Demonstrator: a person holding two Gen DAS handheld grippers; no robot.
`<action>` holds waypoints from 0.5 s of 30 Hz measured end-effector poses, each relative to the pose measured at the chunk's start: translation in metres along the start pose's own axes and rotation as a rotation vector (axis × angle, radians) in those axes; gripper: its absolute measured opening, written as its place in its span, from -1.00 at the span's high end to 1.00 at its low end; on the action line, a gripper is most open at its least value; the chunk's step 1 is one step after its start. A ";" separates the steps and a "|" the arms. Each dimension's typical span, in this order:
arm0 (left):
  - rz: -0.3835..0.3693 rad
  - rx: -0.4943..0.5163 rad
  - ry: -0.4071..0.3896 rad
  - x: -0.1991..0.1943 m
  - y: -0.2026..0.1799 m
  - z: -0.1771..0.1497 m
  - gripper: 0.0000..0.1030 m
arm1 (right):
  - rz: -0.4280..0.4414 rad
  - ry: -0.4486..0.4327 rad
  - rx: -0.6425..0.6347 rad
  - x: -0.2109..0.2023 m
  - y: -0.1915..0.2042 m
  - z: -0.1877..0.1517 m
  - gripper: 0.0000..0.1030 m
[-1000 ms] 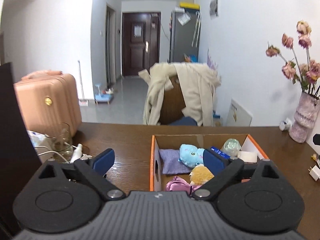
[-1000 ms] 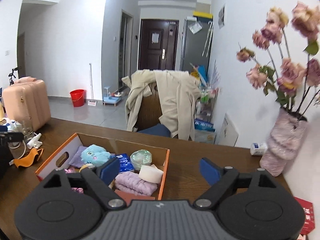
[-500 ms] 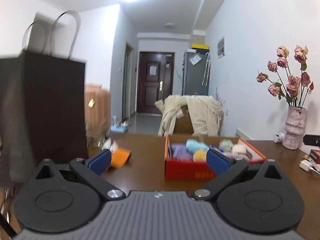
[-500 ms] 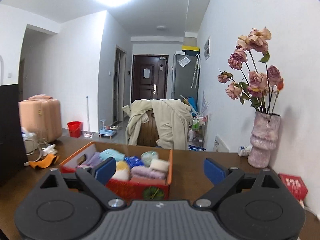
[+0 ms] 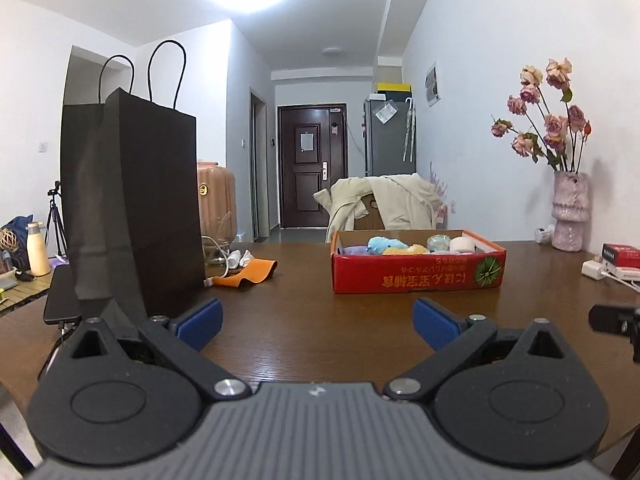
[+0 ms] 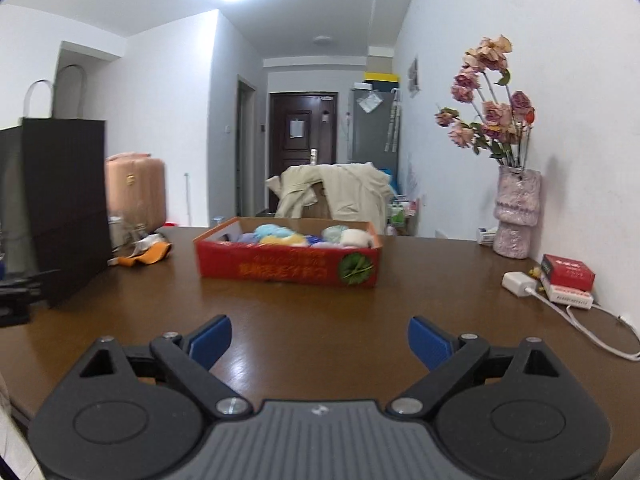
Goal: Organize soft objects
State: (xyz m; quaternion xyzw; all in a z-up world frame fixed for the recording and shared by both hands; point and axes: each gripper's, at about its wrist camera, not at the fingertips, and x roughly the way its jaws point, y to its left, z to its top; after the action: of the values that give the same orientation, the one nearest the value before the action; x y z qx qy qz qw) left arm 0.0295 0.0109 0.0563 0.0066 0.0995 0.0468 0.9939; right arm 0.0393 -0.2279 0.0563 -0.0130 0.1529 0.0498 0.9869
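Soft objects [image 5: 404,245]: small plush and yarn-like pieces in pale blue, yellow, lilac, mint and white, heaped in a shallow red cardboard box with an orange inner rim [image 5: 416,276], which stands toward the far middle of the dark brown wooden surface [image 5: 320,320]

Left tongs [image 5: 316,322]: black arms, blue pads, spread wide with nothing between them, low over the near edge of the surface and well apart from the box; the jaws have just been opening

Right tongs [image 6: 320,340]: same make, spread wide and empty, likewise well short of the box; the jaws have just been opening

Neighbours: tall black paper bag with cord handles [image 5: 132,204], upright to the left of the box; orange fabric strip [image 5: 248,272] beside the bag; pink textured vase of dried roses [image 6: 514,216] at the far right by the wall; white charger with trailing cable [image 6: 520,282] near the right edge

Risks, as judged:
- pieces lie packed and touching, so a pinch may lift two, or drag a neighbour over the low rim
- plush gives under the pads; a shallow pinch may slip
- the light box may slide if pushed from one side
- a wide sweep could tip the bag or snag the cable
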 end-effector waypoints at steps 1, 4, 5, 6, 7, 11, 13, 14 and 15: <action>-0.001 -0.016 -0.001 0.000 0.002 0.000 -1.00 | 0.023 -0.006 0.004 -0.004 0.002 -0.002 -0.85; -0.003 -0.018 0.002 0.002 0.003 0.001 -1.00 | 0.046 -0.022 0.002 -0.005 0.004 0.000 -0.85; -0.007 -0.017 0.004 0.002 0.003 0.001 -1.00 | 0.038 -0.024 0.000 -0.003 0.003 0.002 -0.85; -0.010 -0.014 0.006 0.003 0.002 0.001 -1.00 | 0.033 -0.021 0.006 -0.001 0.003 0.003 -0.85; -0.013 -0.011 0.007 0.003 0.003 0.001 -1.00 | 0.032 -0.013 0.016 0.001 0.001 0.003 -0.86; -0.016 -0.009 0.012 0.004 0.005 0.001 -1.00 | 0.039 0.023 0.031 0.007 0.001 -0.001 -0.87; -0.014 -0.010 0.013 0.004 0.006 0.001 -1.00 | 0.047 0.032 0.026 0.009 0.003 -0.003 -0.93; -0.015 -0.009 0.012 0.004 0.006 0.001 -1.00 | 0.054 0.035 0.024 0.010 0.004 -0.004 -0.95; -0.016 -0.007 0.011 0.004 0.005 0.002 -1.00 | 0.058 0.035 0.022 0.010 0.005 -0.004 -0.98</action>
State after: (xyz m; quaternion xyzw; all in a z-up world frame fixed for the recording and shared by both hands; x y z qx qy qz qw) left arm 0.0335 0.0165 0.0572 0.0021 0.1049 0.0390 0.9937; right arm 0.0470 -0.2223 0.0490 0.0015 0.1709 0.0766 0.9823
